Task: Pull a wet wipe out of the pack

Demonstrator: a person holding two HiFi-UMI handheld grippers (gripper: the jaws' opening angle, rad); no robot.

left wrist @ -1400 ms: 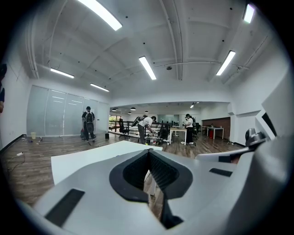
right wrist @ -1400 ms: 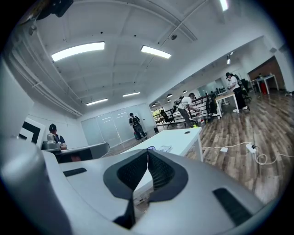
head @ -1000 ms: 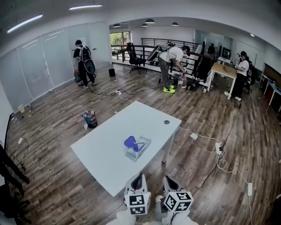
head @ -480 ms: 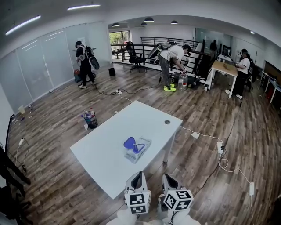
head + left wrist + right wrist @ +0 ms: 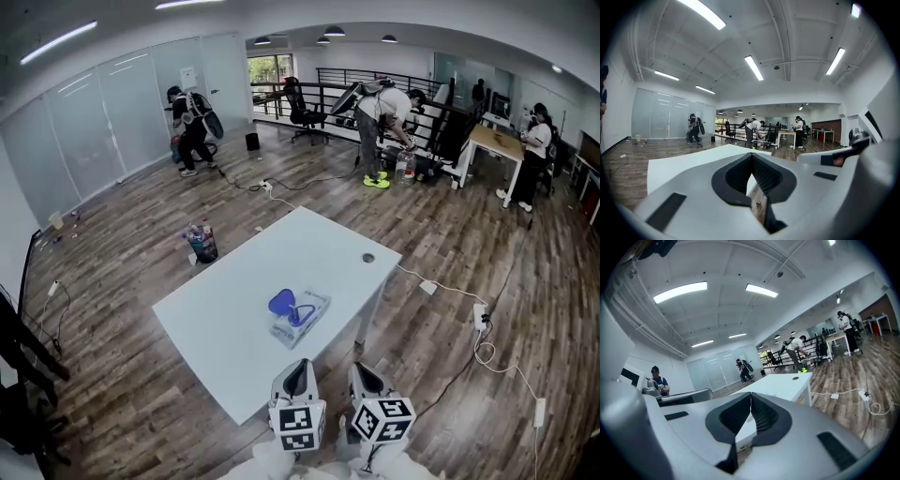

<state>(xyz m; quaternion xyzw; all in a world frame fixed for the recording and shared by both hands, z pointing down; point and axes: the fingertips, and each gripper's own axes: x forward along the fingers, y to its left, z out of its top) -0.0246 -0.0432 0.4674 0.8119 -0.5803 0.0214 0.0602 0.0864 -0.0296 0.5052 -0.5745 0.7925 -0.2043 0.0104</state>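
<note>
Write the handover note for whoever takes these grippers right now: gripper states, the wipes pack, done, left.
Left gripper: shut, empty, by the table's near edge.
Right gripper: shut, empty, beside it.
Wet wipe pack: lying on the white table, ahead of both grippers, untouched.
Done: nothing; no wipe pulled out.
Left: reach the pack, steady it with one gripper, pull a wipe with the other.

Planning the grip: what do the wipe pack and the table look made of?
The wipe pack: likely soft plastic film, pale with a blue flap; too small to be sure. The table: smooth matte white top, probably laminate; no grain shows.
</note>
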